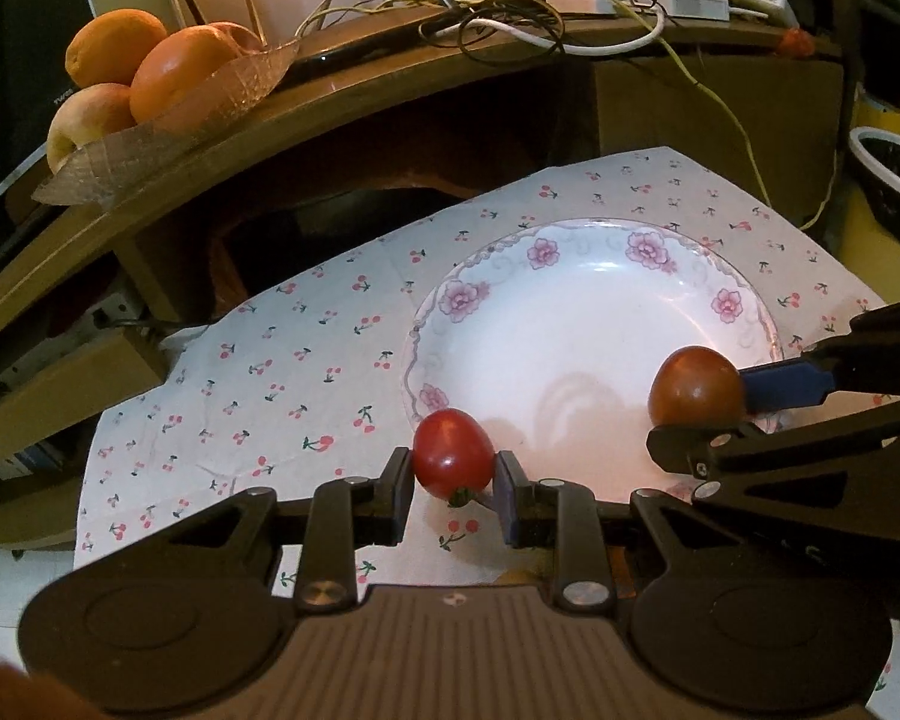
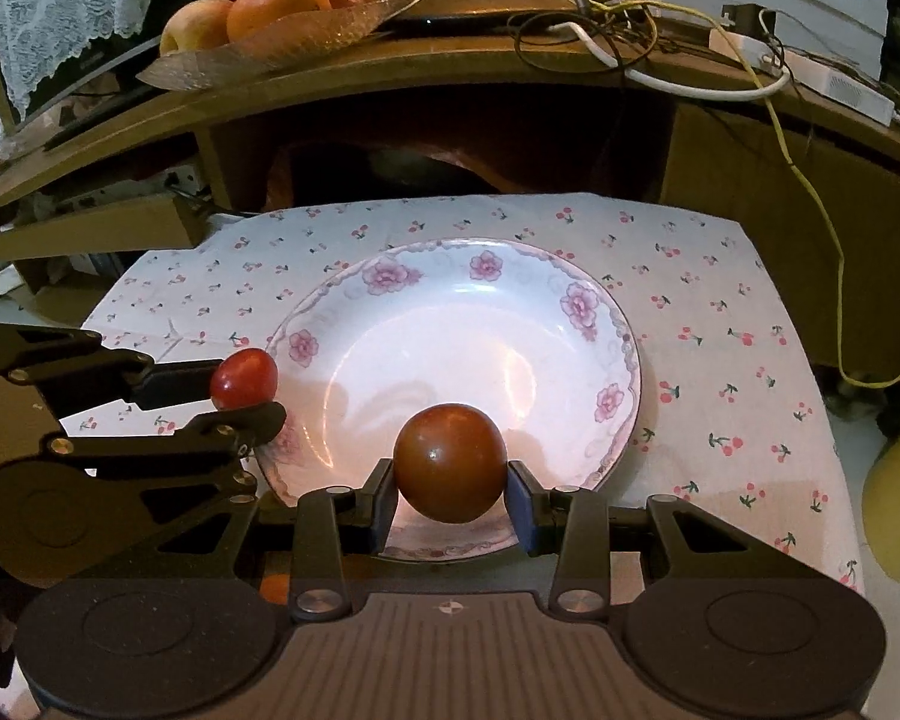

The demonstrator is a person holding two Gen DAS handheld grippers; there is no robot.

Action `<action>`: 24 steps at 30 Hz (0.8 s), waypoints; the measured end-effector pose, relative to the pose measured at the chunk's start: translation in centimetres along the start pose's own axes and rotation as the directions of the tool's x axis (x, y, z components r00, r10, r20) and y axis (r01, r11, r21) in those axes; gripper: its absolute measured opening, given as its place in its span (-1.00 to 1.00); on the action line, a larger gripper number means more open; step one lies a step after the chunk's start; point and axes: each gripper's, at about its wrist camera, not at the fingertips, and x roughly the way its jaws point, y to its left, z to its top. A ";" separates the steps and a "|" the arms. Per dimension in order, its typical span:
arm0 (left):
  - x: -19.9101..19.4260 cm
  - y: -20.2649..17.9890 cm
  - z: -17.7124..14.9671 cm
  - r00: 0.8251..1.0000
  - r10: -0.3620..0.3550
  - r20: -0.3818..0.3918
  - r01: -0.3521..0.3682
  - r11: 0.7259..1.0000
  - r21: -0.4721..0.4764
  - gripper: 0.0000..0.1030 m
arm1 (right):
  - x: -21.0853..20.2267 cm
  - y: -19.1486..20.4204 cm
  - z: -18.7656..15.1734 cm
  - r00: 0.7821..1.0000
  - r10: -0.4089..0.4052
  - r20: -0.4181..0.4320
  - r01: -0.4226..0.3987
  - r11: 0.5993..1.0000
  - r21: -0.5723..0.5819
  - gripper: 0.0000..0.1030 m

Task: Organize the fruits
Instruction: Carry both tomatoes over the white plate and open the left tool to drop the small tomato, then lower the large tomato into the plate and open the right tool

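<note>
Two handheld grippers each pinch a small fruit over a flowered plate.

The left gripper [image 1: 453, 465] clamps a red tomato [image 1: 453, 455] at the plate's [image 2: 576, 306] near left rim. The right gripper [image 2: 450, 477] clamps a darker brown-red tomato [image 2: 450, 462] above the plate's near edge. A cherry-print cloth [image 2: 720, 312] lies beneath; a glass fruit dish [image 2: 306, 39] sits far left on a wooden shelf.

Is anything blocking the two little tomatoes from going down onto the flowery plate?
Nothing visible is. The left gripper holds the red tomato at the plate's near-left rim, and the right gripper holds the brown tomato over its near edge. The plate's middle looks bare, with no other fruit on it.
</note>
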 end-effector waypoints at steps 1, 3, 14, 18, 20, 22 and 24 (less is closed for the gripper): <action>0.0 0.0 0.0 1.000 -0.001 0.000 0.001 1.000 -0.001 -0.34 | 0.0 0.0 0.0 1.000 0.000 0.001 0.000 1.000 0.000 -0.22; 0.0 0.0 0.0 1.000 0.000 0.000 0.000 1.000 -0.001 -0.34 | 0.0 0.0 0.0 1.000 0.000 0.001 0.000 1.000 0.000 -0.21; 0.2 0.0 0.1 1.000 -0.005 -0.005 0.005 1.000 -0.009 -0.32 | 0.2 -0.1 0.0 1.000 -0.003 0.003 0.003 1.000 0.000 -0.16; 0.2 0.0 0.1 1.000 0.001 -0.007 -0.001 1.000 -0.010 -0.26 | 0.2 0.0 0.1 1.000 -0.007 0.003 0.007 1.000 -0.002 -0.16; 0.2 0.1 0.1 1.000 0.003 -0.007 -0.003 1.000 -0.011 -0.22 | 0.1 0.0 0.1 1.000 -0.008 0.005 0.008 1.000 0.001 -0.16; 0.2 0.2 0.1 1.000 0.005 -0.008 -0.005 1.000 -0.012 -0.18 | 0.1 -0.1 0.1 1.000 -0.008 0.005 0.008 1.000 0.002 -0.16; 0.2 0.2 0.1 1.000 0.007 -0.009 -0.007 1.000 -0.011 -0.15 | 0.1 -0.1 0.1 1.000 -0.008 0.005 0.008 1.000 0.002 -0.17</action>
